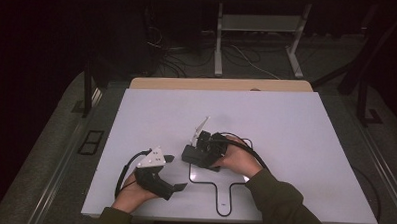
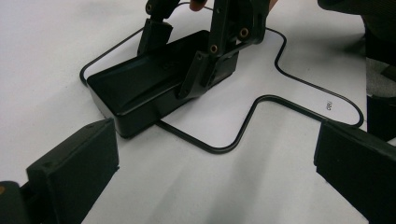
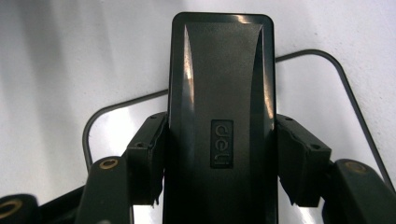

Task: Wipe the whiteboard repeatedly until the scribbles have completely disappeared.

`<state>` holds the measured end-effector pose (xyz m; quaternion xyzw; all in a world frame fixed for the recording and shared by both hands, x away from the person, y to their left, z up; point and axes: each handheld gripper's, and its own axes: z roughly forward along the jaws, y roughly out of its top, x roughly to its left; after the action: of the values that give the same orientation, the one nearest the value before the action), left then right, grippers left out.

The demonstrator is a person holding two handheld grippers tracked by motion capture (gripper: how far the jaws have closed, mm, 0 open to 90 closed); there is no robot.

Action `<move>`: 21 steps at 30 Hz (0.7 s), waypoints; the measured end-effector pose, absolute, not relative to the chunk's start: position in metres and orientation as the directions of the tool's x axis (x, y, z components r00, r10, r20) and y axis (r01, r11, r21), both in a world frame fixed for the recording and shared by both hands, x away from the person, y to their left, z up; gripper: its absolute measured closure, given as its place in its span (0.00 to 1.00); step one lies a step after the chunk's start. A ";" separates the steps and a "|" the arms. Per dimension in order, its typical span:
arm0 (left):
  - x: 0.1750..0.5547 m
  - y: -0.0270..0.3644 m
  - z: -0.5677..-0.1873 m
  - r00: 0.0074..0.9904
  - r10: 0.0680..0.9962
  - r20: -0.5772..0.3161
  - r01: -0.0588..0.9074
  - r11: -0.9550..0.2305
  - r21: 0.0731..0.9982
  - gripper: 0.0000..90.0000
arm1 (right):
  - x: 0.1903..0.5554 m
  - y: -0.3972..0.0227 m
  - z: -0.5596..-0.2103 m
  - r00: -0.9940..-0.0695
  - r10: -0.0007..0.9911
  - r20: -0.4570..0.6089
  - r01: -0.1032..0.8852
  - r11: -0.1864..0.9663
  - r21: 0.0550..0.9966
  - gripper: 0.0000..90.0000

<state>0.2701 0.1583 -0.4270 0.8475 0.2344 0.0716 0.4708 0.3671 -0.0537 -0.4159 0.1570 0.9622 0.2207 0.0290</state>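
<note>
Gripping a black tray (image 3: 219, 93) across its width, the right gripper (image 1: 201, 151) has one jaw pressed to each long side, as the right gripper view shows; the raised "deli" mark sits between the pads. In the high view the tray (image 1: 195, 156) lies near the middle of the white table (image 1: 296, 125), at the 10 o'clock edge of a black outline (image 1: 222, 193) drawn on the surface. In the left gripper view the tray (image 2: 140, 88) rests over that outline's (image 2: 261, 100) corner. The left gripper (image 1: 173, 172) lies at 8 o'clock from the tray, well apart, its jaws spread wide and holding nothing.
</note>
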 end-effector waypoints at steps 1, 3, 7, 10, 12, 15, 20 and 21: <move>0.270 0.158 -0.427 0.879 0.467 -0.101 0.332 -0.446 0.831 0.00 | 0.368 -0.055 -0.415 -0.948 0.319 0.011 0.293 0.853 0.432 0.43; 0.270 0.159 -0.427 0.878 0.468 -0.102 0.333 -0.443 0.832 0.00 | 0.369 -0.059 -0.414 -0.945 0.327 0.016 0.301 0.846 0.440 0.43; 0.270 0.160 -0.428 0.878 0.468 -0.102 0.334 -0.445 0.831 0.00 | 0.373 -0.069 -0.409 -0.938 0.346 0.025 0.318 0.830 0.458 0.43; 0.270 0.161 -0.428 0.874 0.474 -0.104 0.337 -0.440 0.832 0.00 | 0.373 -0.075 -0.406 -0.933 0.359 0.021 0.328 0.824 0.462 0.43; 0.271 0.162 -0.428 0.875 0.473 -0.101 0.335 -0.442 0.832 0.00 | 0.375 -0.079 -0.405 -0.931 0.365 0.018 0.331 0.820 0.467 0.43; 0.271 0.162 -0.428 0.874 0.474 -0.106 0.338 -0.437 0.833 0.00 | 0.376 -0.083 -0.404 -0.930 0.368 0.019 0.334 0.819 0.467 0.43; 0.271 0.163 -0.428 0.874 0.474 -0.110 0.339 -0.430 0.837 0.00 | 0.380 -0.091 -0.399 -0.920 0.390 0.034 0.357 0.799 0.485 0.43; 0.271 0.163 -0.428 0.873 0.475 -0.111 0.341 -0.431 0.835 0.00 | 0.381 -0.093 -0.397 -0.918 0.395 0.032 0.359 0.794 0.490 0.43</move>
<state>0.2712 0.1634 -0.4283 0.8429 0.2422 0.0705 0.4753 0.3814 -0.0935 -0.3975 0.1993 0.9464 0.2515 0.0360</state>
